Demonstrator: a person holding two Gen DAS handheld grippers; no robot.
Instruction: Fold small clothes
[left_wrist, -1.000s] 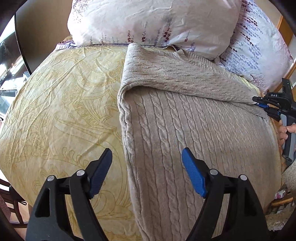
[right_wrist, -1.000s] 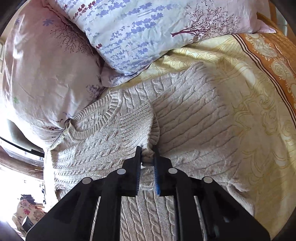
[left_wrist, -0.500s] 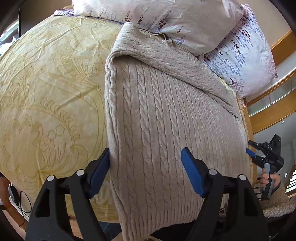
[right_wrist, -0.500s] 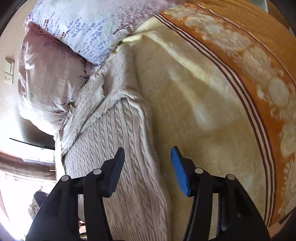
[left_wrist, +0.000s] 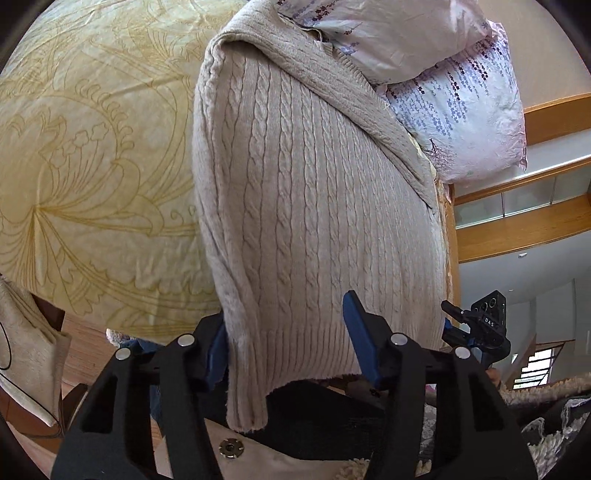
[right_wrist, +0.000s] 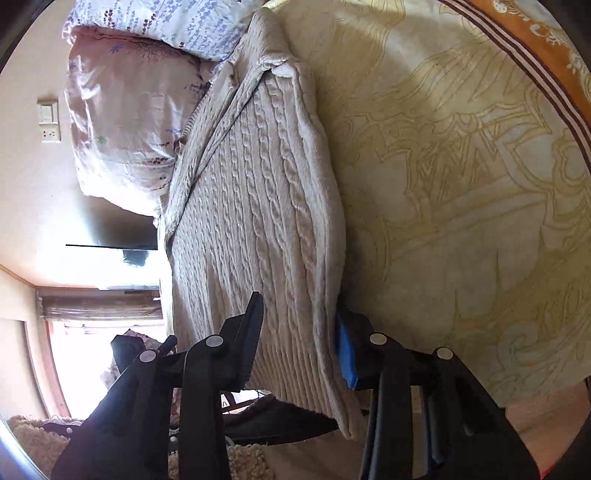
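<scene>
A beige cable-knit sweater (left_wrist: 314, 206) lies on the bed with both sides folded in, its ribbed hem hanging over the near edge. My left gripper (left_wrist: 288, 343) is open, its jaws on either side of the hem's left corner. My right gripper (right_wrist: 299, 343) is open, its jaws on either side of the hem's right corner of the sweater (right_wrist: 258, 221). The right gripper also shows in the left wrist view (left_wrist: 476, 328), beside the hem's right end.
The sweater lies on a yellow patterned bedspread (left_wrist: 92, 147) with an orange border (right_wrist: 546, 40). Two floral pillows (left_wrist: 461, 92) lie at the sweater's collar end. A wooden bed frame (left_wrist: 517, 221) runs along the right. Dark and cream fabric (left_wrist: 314, 424) lies below the hem.
The right gripper let go of the folded sleeve and opened. Both grippers drew back down the sweater to its hem at the bed's edge.
</scene>
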